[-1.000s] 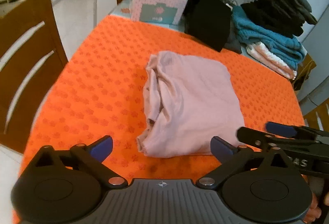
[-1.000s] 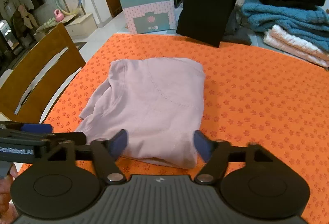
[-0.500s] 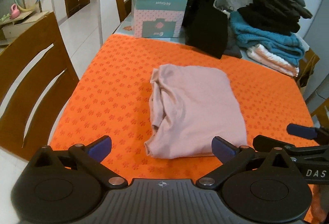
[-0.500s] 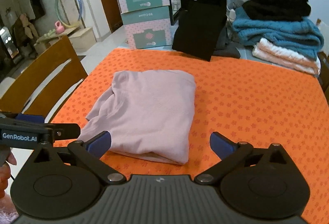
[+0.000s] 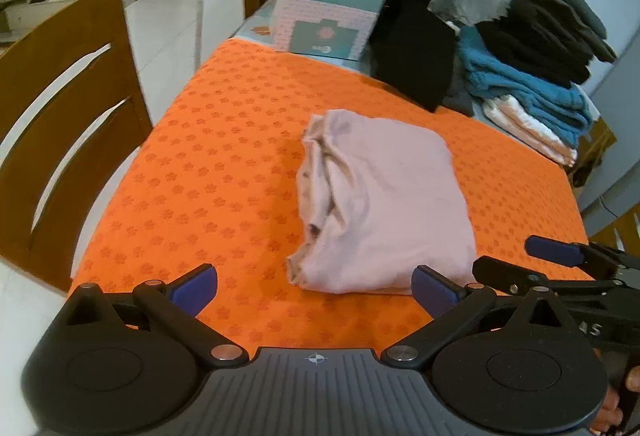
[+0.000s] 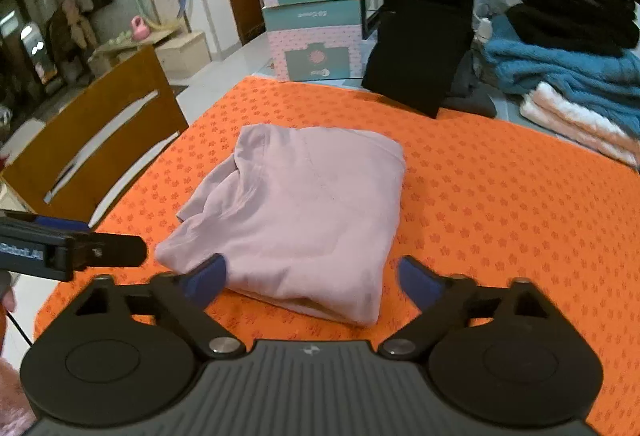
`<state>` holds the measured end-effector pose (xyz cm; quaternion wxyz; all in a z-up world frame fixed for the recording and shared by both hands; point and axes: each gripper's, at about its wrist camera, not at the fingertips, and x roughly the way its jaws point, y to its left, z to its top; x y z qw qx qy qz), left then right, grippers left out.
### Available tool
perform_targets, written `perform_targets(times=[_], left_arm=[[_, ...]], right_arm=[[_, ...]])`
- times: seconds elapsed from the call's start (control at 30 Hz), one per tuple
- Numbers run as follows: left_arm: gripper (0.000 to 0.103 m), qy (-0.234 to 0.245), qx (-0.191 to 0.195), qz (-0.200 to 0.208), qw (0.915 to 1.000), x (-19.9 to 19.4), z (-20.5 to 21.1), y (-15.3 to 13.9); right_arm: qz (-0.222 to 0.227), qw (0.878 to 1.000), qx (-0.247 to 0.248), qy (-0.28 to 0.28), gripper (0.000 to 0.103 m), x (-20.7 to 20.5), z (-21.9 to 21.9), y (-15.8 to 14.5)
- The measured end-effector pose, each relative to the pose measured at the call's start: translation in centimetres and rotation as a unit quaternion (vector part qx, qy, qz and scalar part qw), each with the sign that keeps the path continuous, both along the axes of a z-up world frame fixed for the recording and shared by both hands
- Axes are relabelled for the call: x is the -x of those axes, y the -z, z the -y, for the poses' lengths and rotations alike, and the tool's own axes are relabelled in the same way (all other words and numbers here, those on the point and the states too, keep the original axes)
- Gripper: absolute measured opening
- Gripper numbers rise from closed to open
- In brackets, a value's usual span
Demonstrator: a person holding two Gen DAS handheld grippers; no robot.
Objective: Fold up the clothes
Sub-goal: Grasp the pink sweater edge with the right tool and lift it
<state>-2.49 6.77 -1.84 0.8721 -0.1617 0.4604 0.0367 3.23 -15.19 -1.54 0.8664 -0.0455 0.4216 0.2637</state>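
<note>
the pink garment (image 6: pixel 304 211) lies folded mid-desk (image 6: pixel 500 203), released. both hand-held grippers have backed off its near edge: left hand-held gripper (image 5: pixel 314 286) open, empty; right hand-held gripper (image 6: pixel 310 278) wide but closing on nothing. the fold looks finished.

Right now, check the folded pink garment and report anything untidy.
The pink garment lies folded on the orange mat, but its left edge is bunched: loose layers and wrinkles spill out there, while the right side is a clean fold.
</note>
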Motion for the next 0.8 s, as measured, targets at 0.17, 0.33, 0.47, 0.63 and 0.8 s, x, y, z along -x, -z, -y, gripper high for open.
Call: perform_targets(times=[0.17, 0.33, 0.47, 0.63, 0.8], left_arm=[[0.101, -0.03, 0.007, 0.003, 0.9995, 0.3, -1.7, 0.2], [0.097, -0.056, 0.009, -0.001, 0.9984, 0.6, -3.0, 0.6], [0.093, -0.072, 0.015, -0.009, 0.9972, 0.8, -4.0, 1.1], [0.091, -0.089, 0.021, -0.014, 0.9957, 0.8, -4.9, 1.6], [0.091, -0.098, 0.021, -0.024, 0.9946, 0.3, -5.5, 2.2]], right_arm=[[-0.015, 0.999, 0.003, -0.032, 0.073, -2.1, -2.4, 0.7], [-0.014, 0.998, 0.006, -0.068, 0.067, -4.2, -6.1, 1.0], [-0.02, 0.996, 0.013, -0.09, 0.065, -5.9, -9.1, 1.9], [-0.032, 0.993, 0.035, -0.108, 0.044, -7.5, -11.9, 3.7], [-0.043, 0.992, 0.04, -0.109, 0.013, -8.4, -11.6, 4.5]])
